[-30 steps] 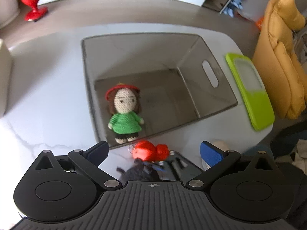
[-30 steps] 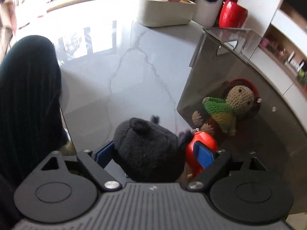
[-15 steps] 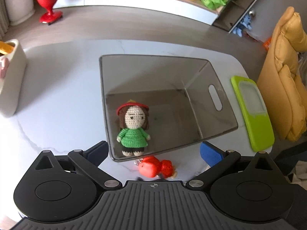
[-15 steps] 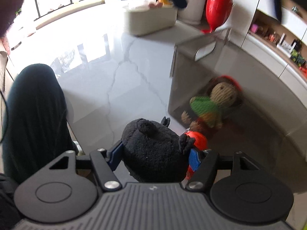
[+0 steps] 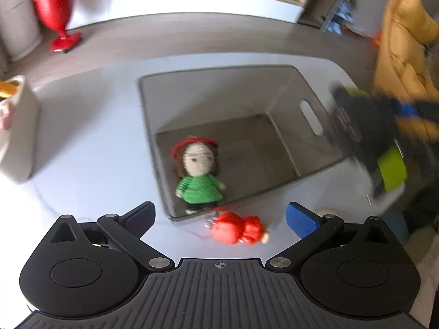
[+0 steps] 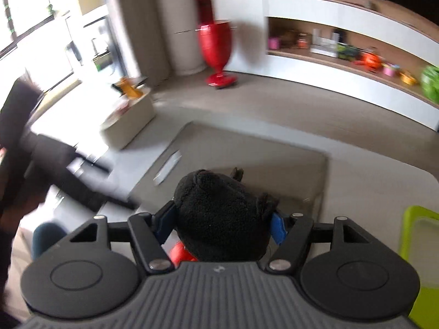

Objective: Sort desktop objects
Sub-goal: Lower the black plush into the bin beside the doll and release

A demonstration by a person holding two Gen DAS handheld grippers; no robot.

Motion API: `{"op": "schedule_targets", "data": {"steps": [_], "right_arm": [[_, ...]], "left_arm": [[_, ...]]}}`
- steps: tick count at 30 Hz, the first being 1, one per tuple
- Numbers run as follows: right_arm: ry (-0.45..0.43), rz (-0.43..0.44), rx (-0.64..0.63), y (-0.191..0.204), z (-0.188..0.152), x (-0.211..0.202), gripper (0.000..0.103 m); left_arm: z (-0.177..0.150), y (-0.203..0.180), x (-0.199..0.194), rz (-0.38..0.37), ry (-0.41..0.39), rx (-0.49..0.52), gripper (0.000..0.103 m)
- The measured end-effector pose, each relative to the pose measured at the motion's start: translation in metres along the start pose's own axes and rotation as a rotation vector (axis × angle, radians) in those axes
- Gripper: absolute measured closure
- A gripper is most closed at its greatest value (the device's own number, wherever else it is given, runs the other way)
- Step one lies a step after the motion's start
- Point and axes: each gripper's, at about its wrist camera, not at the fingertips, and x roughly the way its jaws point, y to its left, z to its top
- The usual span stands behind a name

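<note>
A grey open bin (image 5: 214,74) stands on the white table with a crochet doll in a green dress (image 5: 199,175) lying inside. A small red toy (image 5: 238,227) lies on the table just outside the bin's near wall. My left gripper (image 5: 221,213) hovers open above that toy, with nothing between its pads. My right gripper (image 6: 222,220) is shut on a black plush toy (image 6: 216,205), held up in the air. In the left wrist view the plush (image 5: 365,126) shows as a dark blur at the bin's right wall. The bin (image 6: 274,148) lies below and ahead of it.
A lime-green lid (image 5: 391,170) lies to the right of the bin near the table edge. A white container (image 5: 19,131) stands at the table's left side. A yellow armchair (image 5: 406,54) is beyond the right edge. A red vase (image 5: 57,19) stands on the floor.
My right gripper has lifted the black plush off the table beside the red toy and swung it up to the bin's right side, rolling as it rose. The left gripper has stayed put.
</note>
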Motion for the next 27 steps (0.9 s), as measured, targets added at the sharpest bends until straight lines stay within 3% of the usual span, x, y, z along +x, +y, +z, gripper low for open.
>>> {"op": "schedule_targets", "data": {"steps": [5, 11, 16, 21, 25, 27], "right_arm": [[0.114, -0.033, 0.057, -0.017, 0.040, 0.070, 0.033], [0.349, 0.017, 0.207, -0.037, 0.049, 0.186, 0.033], [0.504, 0.029, 0.295, -0.042, 0.030, 0.242, 0.033], [0.616, -0.009, 0.331, -0.037, 0.007, 0.270, 0.033], [0.602, -0.045, 0.323, -0.041, 0.006, 0.261, 0.030], [0.651, 0.007, 0.335, -0.045, 0.002, 0.260, 0.026]], "left_arm": [[0.011, 0.002, 0.021, -0.136, 0.074, -0.005, 0.000], [0.022, 0.018, 0.037, -0.152, 0.062, -0.065, 0.000], [0.025, 0.027, 0.051, -0.149, 0.091, -0.087, 0.000], [0.023, 0.022, 0.063, -0.137, 0.121, -0.072, 0.000], [0.025, 0.022, 0.062, -0.141, 0.118, -0.075, 0.000], [0.027, 0.022, 0.062, -0.141, 0.116, -0.088, 0.000]]}}
